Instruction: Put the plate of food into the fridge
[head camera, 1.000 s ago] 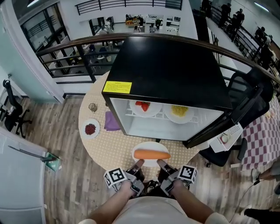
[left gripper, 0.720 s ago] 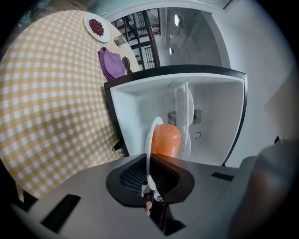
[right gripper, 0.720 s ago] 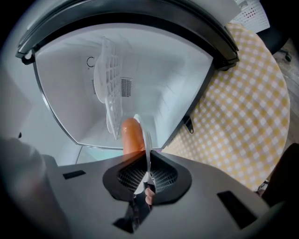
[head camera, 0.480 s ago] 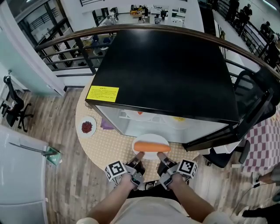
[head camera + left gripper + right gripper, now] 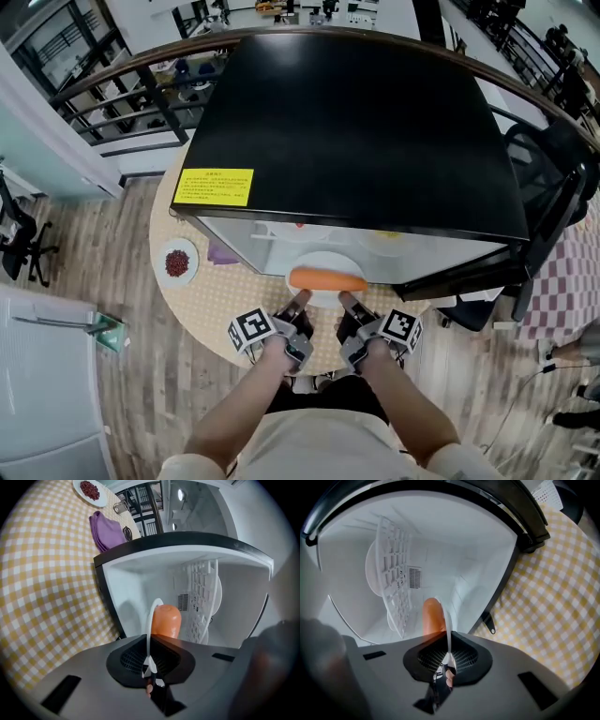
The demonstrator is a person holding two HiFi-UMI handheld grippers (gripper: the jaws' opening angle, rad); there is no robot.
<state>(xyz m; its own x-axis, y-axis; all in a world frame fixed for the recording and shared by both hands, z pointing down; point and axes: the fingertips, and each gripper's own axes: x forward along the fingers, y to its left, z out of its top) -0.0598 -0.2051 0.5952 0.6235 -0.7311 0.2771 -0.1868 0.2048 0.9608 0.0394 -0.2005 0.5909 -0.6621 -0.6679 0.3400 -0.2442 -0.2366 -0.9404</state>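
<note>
Checked surface, black mini fridge open: left tongs and right tongs each pinch the plate carrying a carrot.

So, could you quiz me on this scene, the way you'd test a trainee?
1. True or false: the left gripper and right gripper each pinch the rim of the white plate in their fingers.
2. Which food lies on it? A banana, B carrot, C egg.
3. Fill in: the door of the black fridge stands ____.
Key: 1 true; 2 B; 3 open.
</note>
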